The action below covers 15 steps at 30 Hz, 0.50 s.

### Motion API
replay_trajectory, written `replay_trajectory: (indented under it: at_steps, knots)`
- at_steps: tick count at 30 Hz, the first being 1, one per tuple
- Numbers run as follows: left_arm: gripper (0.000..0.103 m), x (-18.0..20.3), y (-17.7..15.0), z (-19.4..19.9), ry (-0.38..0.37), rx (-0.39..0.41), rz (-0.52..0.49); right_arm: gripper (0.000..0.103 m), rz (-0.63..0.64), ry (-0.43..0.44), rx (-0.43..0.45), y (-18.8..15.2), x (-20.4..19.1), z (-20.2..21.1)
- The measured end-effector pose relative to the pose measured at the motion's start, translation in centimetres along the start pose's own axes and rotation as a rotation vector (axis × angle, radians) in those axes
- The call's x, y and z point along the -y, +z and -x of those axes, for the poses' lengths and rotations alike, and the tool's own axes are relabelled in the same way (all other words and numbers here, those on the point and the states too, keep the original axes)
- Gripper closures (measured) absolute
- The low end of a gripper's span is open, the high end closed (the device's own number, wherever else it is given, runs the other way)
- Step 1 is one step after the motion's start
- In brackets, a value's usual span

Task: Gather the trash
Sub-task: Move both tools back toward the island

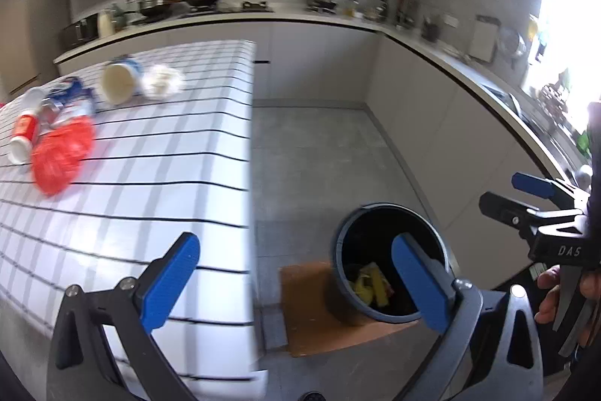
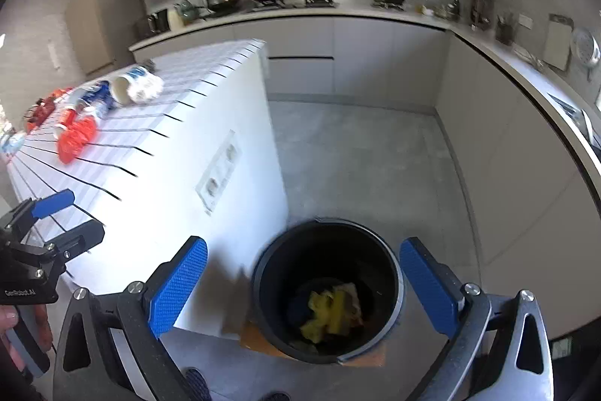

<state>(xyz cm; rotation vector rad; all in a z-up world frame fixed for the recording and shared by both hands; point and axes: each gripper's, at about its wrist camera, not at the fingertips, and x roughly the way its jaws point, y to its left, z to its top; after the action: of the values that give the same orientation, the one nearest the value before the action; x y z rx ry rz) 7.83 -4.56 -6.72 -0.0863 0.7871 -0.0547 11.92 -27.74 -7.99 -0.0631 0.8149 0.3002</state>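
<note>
Left gripper (image 1: 296,284): jaws spread wide, empty, above the bin's left edge. Right gripper (image 2: 302,284): jaws spread wide, empty, directly over bin (image 2: 390,273). Bin: dark, round, on brown mat (image 1: 304,310) on grey floor, yellow scraps inside. Left of bin: checked table (image 1: 150,175) bearing paper cup (image 1: 118,85), red bag (image 1: 62,153), crumpled tissue (image 1: 163,81). Beyond: kitchen counter (image 1: 319,15).

- Daylight floods in from the window (image 1: 563,36) on your right, blown out to pure white.
- The white counter (image 2: 195,145) glares in your right wrist view, washing out its grid lines.
- Motion blur smears the trash on it; the bin (image 2: 326,292) interior stays dark.
- Fisheye bends the edges, with black corners.
</note>
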Motion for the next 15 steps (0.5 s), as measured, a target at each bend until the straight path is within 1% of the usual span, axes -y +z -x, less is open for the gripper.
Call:
replay_trajectory:
  at_steps: [6, 15]
  knots:
    - [0.000, -4.6, 0.0, 2.4, 0.079, 0.040, 0.069, 0.000, 0.055, 0.053, 0.000, 2.1, -4.8, -0.5]
    - [0.000, -10.5, -1.1, 5.3, 0.179, 0.085, 0.148, 0.000, 0.138, 0.125, 0.002, 3.5, -12.1, -0.8]
